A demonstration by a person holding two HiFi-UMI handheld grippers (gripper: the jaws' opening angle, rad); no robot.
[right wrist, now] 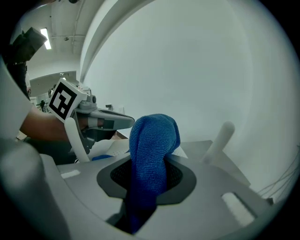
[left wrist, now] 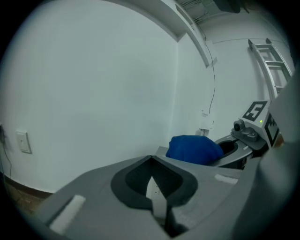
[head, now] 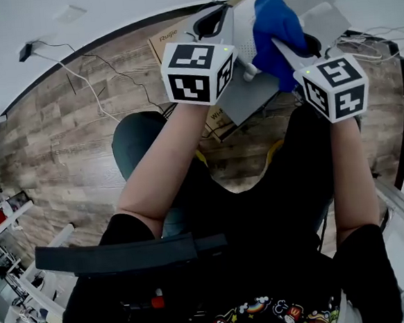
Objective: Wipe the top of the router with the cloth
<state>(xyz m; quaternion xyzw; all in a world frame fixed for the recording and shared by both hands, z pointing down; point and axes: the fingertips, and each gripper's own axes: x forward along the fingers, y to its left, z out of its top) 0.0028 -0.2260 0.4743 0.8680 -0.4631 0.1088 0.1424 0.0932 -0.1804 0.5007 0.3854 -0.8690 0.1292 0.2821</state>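
Tightly, cloth (right wrist: 153, 150) between right gripper (right wrist: 146, 190) jaws, router (head: 251, 91) in left gripper (left wrist: 157, 190)

We stand in what looks like a plain workroom or lab: bare white walls (left wrist: 93, 84), a grey-brown wood-plank floor (head: 62, 154) with thin trailing cables (head: 77, 78), a brown cardboard box (head: 165, 45), and a silver metal ladder (left wrist: 274, 65) by the wall.

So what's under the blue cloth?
The router is under it, showing its pale top. The cloth is bunched in the right gripper over it. One white antenna sticks up beside. The patch right beneath the cloth is covered, so unseen.
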